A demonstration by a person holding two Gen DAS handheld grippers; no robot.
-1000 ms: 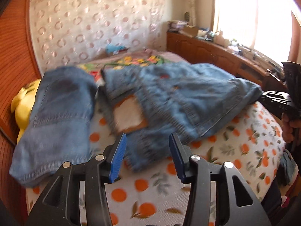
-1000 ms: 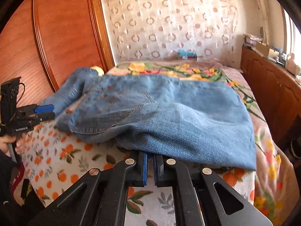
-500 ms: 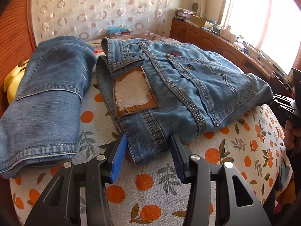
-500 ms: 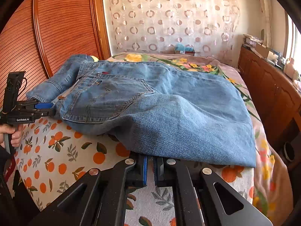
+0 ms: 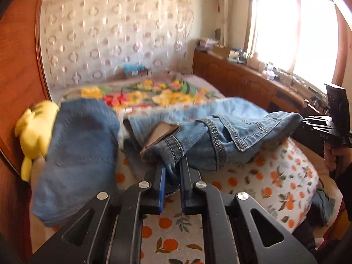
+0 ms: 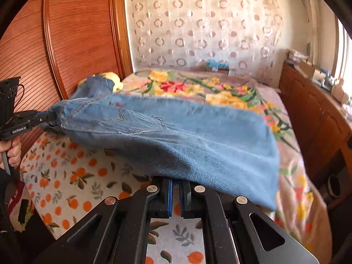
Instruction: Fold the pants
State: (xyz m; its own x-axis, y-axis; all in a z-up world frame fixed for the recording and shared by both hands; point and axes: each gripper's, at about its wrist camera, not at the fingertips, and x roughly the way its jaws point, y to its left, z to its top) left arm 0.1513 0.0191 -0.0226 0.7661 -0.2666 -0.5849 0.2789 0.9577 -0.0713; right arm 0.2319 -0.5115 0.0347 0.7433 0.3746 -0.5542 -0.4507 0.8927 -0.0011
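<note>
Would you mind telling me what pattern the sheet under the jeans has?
The sheet is white with oranges and leaves, best seen in the right wrist view.

Pants [image 5: 220,136] hang above the bed [image 5: 275,187], a second folded pair [image 5: 81,154] to their left, toy [image 5: 33,132] beyond

Materials: cloth on the bed, plastic and metal on the tools.
Pants [image 6: 198,136]: blue denim, matt, coarse weave, heavy stitched seams. Bedsheet [image 5: 275,189]: smooth printed cotton-like cloth. Left gripper [image 5: 172,176]: matt black plastic, blue ribbed pads, shiny metal pins. Headboard [image 6: 72,44]: glossy ribbed wood. Yellow toy [image 5: 35,129]: plush.
</note>
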